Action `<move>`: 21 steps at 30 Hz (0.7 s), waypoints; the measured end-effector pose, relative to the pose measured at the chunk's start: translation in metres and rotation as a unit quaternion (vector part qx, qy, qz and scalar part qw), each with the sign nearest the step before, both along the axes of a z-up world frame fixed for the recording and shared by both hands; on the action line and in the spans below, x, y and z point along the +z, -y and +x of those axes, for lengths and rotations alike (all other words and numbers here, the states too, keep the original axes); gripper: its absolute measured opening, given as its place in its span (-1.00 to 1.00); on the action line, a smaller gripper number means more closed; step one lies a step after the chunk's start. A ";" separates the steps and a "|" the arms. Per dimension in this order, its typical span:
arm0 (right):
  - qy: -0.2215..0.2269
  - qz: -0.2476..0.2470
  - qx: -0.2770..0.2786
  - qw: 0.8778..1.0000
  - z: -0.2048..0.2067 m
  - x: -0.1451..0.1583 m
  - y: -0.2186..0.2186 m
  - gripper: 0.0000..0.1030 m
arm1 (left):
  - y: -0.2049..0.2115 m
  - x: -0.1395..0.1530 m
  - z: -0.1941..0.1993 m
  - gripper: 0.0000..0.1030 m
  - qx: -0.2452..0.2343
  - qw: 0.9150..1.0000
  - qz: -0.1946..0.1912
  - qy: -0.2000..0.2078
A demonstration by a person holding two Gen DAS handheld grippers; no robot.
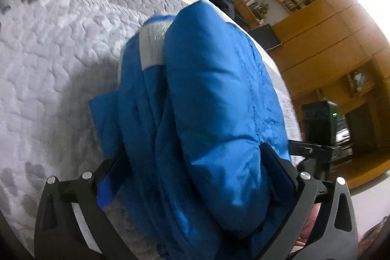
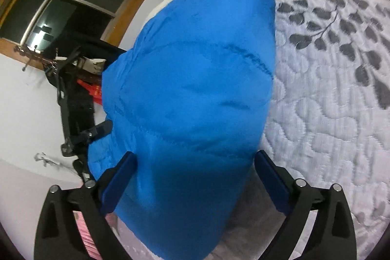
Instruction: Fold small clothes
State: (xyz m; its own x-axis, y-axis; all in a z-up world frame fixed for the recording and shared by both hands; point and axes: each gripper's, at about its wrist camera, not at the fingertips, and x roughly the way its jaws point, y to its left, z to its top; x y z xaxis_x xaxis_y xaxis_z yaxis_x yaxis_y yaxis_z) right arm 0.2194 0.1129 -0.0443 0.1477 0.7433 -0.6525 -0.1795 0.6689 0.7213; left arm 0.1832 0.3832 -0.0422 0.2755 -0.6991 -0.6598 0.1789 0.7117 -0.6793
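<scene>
Here, the left gripper [image 1: 195, 177] and right gripper [image 2: 195, 177] are each clamping a puffy blue jacket [image 1: 209, 99] above the quilted bed [image 1: 48, 52].

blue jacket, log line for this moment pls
stage: mid-fold | blue jacket: bunched, lifted over bed | left gripper: gripping it | right gripper: gripping it
</scene>
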 end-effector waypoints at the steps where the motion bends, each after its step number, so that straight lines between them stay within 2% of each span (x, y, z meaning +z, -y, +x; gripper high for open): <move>1: -0.004 0.006 0.001 1.000 0.002 -0.004 -0.002 0.94 | 0.000 -0.006 0.003 0.96 -0.002 1.000 -0.017 -0.010; 5: -0.015 0.030 0.000 0.999 0.010 -0.016 -0.012 0.94 | 0.003 -0.018 0.008 0.96 -0.001 0.999 -0.048 -0.023; 10: -0.015 0.049 0.001 0.999 0.014 -0.020 -0.018 0.91 | 0.014 -0.020 0.006 0.91 0.000 0.999 -0.044 -0.019; 11: -0.005 0.046 0.004 0.999 0.012 -0.017 -0.019 0.78 | 0.018 -0.018 0.003 0.74 -0.001 0.999 -0.039 -0.013; 12: 0.001 0.044 0.007 0.999 0.013 -0.016 -0.014 0.60 | 0.021 -0.015 0.000 0.66 -0.001 0.999 -0.034 -0.005; 14: 0.009 0.044 0.015 0.999 0.011 -0.009 -0.010 0.37 | 0.027 -0.010 -0.002 0.44 0.004 1.000 -0.031 0.000; 15: 0.012 0.044 0.018 0.999 0.010 -0.007 -0.007 0.23 | 0.029 -0.008 -0.003 0.40 0.006 1.000 -0.030 0.002; 18: 0.029 0.041 0.028 0.998 0.005 0.009 0.001 0.04 | 0.044 0.000 -0.011 0.21 0.004 1.000 -0.028 0.014; 21: 0.033 0.032 0.026 0.999 -0.001 0.021 0.021 0.01 | 0.064 0.007 -0.016 0.09 0.001 0.999 -0.040 0.016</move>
State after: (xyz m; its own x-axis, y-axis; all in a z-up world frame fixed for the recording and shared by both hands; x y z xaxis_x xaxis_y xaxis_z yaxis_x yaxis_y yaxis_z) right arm 0.2179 0.0914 -0.0238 0.1499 0.7909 -0.5933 -0.2615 0.6105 0.7476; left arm 0.1676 0.3196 -0.0356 0.2972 -0.7481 -0.5932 0.2004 0.6564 -0.7273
